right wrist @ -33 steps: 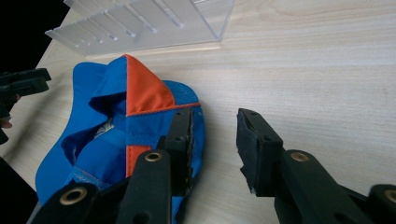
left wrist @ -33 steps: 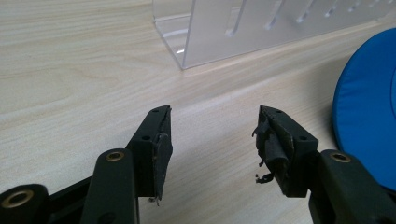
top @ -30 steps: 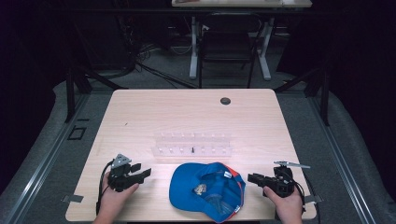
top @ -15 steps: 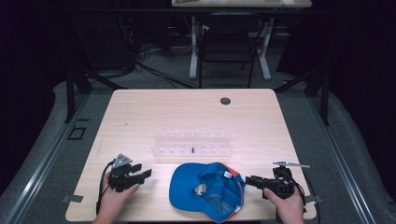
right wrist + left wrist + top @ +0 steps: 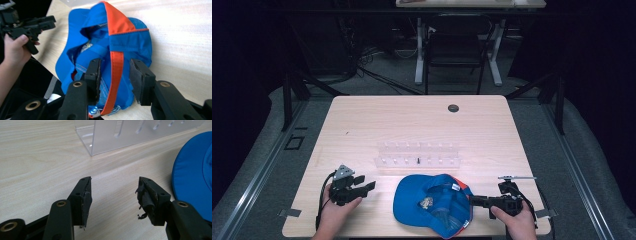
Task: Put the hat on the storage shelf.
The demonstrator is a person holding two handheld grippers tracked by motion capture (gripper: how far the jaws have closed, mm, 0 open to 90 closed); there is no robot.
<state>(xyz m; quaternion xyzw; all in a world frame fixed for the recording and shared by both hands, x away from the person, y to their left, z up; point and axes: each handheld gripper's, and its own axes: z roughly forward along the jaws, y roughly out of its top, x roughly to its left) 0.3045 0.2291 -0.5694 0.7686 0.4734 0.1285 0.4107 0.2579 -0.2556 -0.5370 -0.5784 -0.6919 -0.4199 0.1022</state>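
Observation:
A blue cap (image 5: 432, 205) with orange trim lies upside down near the table's front edge, a small pale label inside it. My right gripper (image 5: 473, 201) is open at the cap's right rim. In the right gripper view the cap's orange strap (image 5: 116, 67) runs between the open jaws of the right gripper (image 5: 114, 72), with gaps on both sides. My left gripper (image 5: 364, 186) is open over bare wood to the left of the cap. The left gripper (image 5: 115, 192) holds nothing, and the cap's blue brim (image 5: 195, 175) lies off to its right.
A clear acrylic rack (image 5: 418, 154) stands just beyond the cap, with a small dark peg (image 5: 418, 160) in it; the rack's corner (image 5: 120, 135) is ahead of the left jaws. A dark round hole (image 5: 453, 108) sits at the table's far side. A chair and desk legs stand behind the table.
My right gripper has edged left, so its jaws now reach the cap's rim. The left gripper and the cap have stayed in place.

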